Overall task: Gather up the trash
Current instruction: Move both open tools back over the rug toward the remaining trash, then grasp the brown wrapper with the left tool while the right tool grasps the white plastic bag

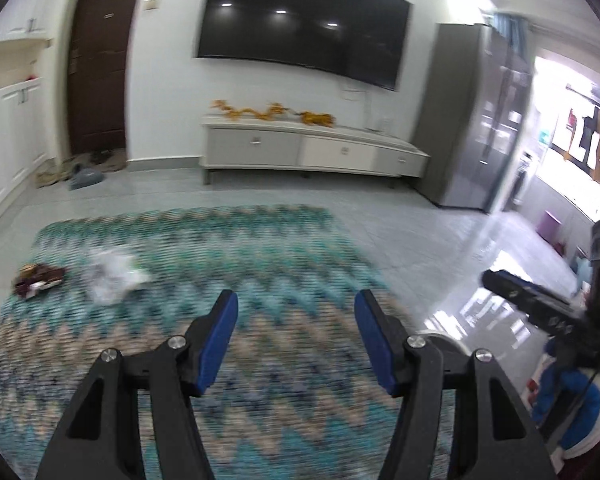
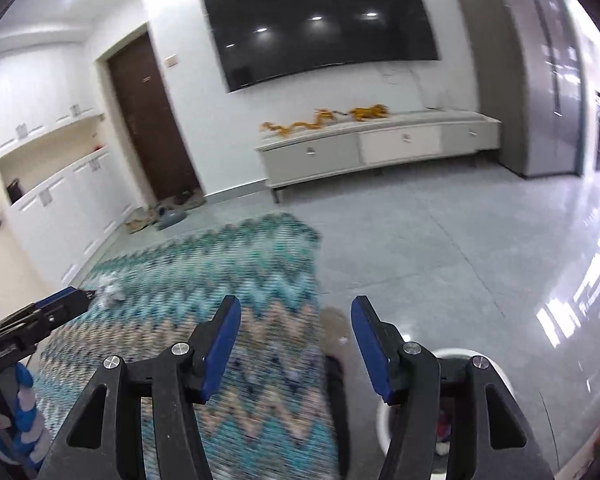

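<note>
Living room with a zigzag rug (image 1: 228,248)
A dark television (image 1: 304,20) hangs above a low cabinet (image 1: 300,148); a brown door (image 1: 100,64) stands left.

White walls (image 1: 168,80) are seen on all sides. A large dark screen (image 1: 304,20) is mounted on the far wall, with ceiling lights mirrored in it. Below it a long low pale cabinet (image 1: 312,148) with drawers is set, orange ornaments (image 1: 272,112) laid along its top. A dark brown door (image 1: 100,64) is found to the left, shoes (image 1: 80,172) scattered at its foot. White cupboards (image 2: 60,200) line the left wall. A tall grey cabinet (image 1: 468,120) stands at right. Glossy grey tile floor (image 2: 460,260) is partly covered by a teal zigzag rug (image 1: 228,248). Bright daylight enters far right.
</note>
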The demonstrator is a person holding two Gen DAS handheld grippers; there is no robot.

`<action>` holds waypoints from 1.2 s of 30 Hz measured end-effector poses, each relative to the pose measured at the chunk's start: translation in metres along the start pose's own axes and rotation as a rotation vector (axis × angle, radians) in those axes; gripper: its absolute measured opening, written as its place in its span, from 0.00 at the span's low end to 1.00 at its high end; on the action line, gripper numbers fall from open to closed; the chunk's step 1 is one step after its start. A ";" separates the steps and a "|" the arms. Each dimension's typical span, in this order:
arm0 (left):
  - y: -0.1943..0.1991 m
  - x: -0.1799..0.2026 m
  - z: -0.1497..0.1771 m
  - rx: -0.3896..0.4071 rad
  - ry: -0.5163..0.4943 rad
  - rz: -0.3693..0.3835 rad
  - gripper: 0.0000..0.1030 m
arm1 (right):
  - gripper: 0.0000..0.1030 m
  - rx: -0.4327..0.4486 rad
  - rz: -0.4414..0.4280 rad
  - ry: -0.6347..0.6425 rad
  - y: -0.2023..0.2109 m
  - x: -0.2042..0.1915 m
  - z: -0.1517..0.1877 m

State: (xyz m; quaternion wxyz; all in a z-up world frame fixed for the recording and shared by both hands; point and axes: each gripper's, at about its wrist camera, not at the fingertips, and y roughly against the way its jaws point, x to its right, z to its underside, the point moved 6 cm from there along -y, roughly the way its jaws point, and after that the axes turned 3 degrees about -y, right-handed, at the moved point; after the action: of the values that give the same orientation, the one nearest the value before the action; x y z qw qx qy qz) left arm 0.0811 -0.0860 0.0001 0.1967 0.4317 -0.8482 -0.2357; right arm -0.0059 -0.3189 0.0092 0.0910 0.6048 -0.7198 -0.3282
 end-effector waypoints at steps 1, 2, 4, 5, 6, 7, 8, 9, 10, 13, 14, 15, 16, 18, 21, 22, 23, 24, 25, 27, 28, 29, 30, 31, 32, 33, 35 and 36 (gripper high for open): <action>0.000 -0.016 0.000 0.000 0.013 -0.018 0.57 | 0.54 -0.005 -0.014 0.015 -0.005 -0.011 -0.001; 0.003 -0.039 0.002 -0.001 0.033 -0.049 0.57 | 0.55 -0.012 -0.029 0.032 -0.012 -0.025 -0.002; 0.006 -0.071 0.004 -0.002 0.057 -0.088 0.57 | 0.56 -0.027 -0.061 0.066 -0.027 -0.051 -0.004; 0.009 -0.093 0.006 -0.002 0.070 -0.116 0.57 | 0.57 -0.038 -0.081 0.085 -0.036 -0.066 -0.004; 0.012 -0.108 0.009 -0.002 0.079 -0.137 0.57 | 0.57 -0.048 -0.100 0.100 -0.043 -0.079 -0.004; 0.014 -0.128 0.010 -0.002 0.091 -0.165 0.57 | 0.57 -0.056 -0.116 0.113 -0.048 -0.089 -0.003; 0.018 -0.145 0.012 -0.001 0.102 -0.185 0.57 | 0.57 -0.068 -0.136 0.128 -0.056 -0.101 -0.002; 0.019 -0.159 0.013 0.000 0.111 -0.203 0.57 | 0.57 -0.081 -0.155 0.145 -0.064 -0.114 -0.001; 0.021 -0.173 0.014 -0.002 0.121 -0.221 0.57 | 0.57 -0.093 -0.171 0.158 -0.070 -0.123 0.001; 0.023 -0.220 0.017 -0.008 0.181 -0.247 0.61 | 0.58 -0.134 -0.224 0.210 -0.096 -0.157 0.007; 0.022 -0.236 0.015 -0.010 0.207 -0.255 0.63 | 0.58 -0.149 -0.243 0.233 -0.107 -0.171 0.009; 0.021 -0.249 0.014 -0.010 0.218 -0.265 0.63 | 0.58 -0.160 -0.257 0.247 -0.114 -0.182 0.011; 0.019 -0.259 0.012 -0.010 0.225 -0.276 0.63 | 0.58 -0.169 -0.270 0.258 -0.119 -0.191 0.013; 0.011 -0.283 0.007 -0.018 0.241 -0.289 0.63 | 0.58 -0.189 -0.303 0.278 -0.134 -0.211 0.016; -0.008 -0.311 0.000 -0.035 0.277 -0.299 0.63 | 0.58 -0.213 -0.347 0.293 -0.159 -0.238 0.016; -0.013 -0.319 0.000 -0.039 0.291 -0.297 0.63 | 0.58 -0.221 -0.358 0.293 -0.165 -0.245 0.017; -0.021 -0.326 -0.001 -0.045 0.308 -0.290 0.63 | 0.58 -0.234 -0.371 0.291 -0.176 -0.254 0.017; -0.027 -0.332 -0.001 -0.050 0.318 -0.288 0.63 | 0.58 -0.243 -0.383 0.286 -0.182 -0.258 0.019; -0.033 -0.336 0.000 -0.054 0.327 -0.288 0.63 | 0.58 -0.252 -0.395 0.282 -0.188 -0.263 0.020; -0.047 -0.347 0.003 -0.071 0.355 -0.289 0.63 | 0.58 -0.274 -0.408 0.276 -0.205 -0.273 0.024; -0.055 -0.353 0.005 -0.082 0.371 -0.289 0.63 | 0.58 -0.286 -0.413 0.274 -0.213 -0.277 0.026; -0.061 -0.356 0.006 -0.090 0.384 -0.290 0.63 | 0.58 -0.299 -0.418 0.268 -0.221 -0.281 0.028; -0.066 -0.359 0.009 -0.098 0.396 -0.291 0.63 | 0.58 -0.310 -0.422 0.263 -0.227 -0.284 0.030; -0.070 -0.361 0.011 -0.107 0.406 -0.292 0.63 | 0.58 -0.319 -0.425 0.260 -0.232 -0.287 0.032; -0.076 -0.364 0.015 -0.119 0.416 -0.292 0.63 | 0.58 -0.331 -0.427 0.258 -0.240 -0.291 0.035; -0.080 -0.367 0.018 -0.127 0.423 -0.291 0.63 | 0.58 -0.337 -0.429 0.257 -0.244 -0.293 0.037; -0.086 -0.370 0.024 -0.143 0.434 -0.290 0.63 | 0.58 -0.352 -0.434 0.256 -0.253 -0.299 0.042; -0.087 -0.369 0.026 -0.150 0.435 -0.284 0.63 | 0.58 -0.360 -0.437 0.259 -0.257 -0.302 0.045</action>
State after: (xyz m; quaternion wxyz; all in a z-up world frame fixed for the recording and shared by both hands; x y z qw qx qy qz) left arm 0.3255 0.1793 -0.1189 0.3705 0.5710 -0.6972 -0.2247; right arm 0.2547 -0.0349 -0.0943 0.2147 0.7561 -0.4857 -0.3825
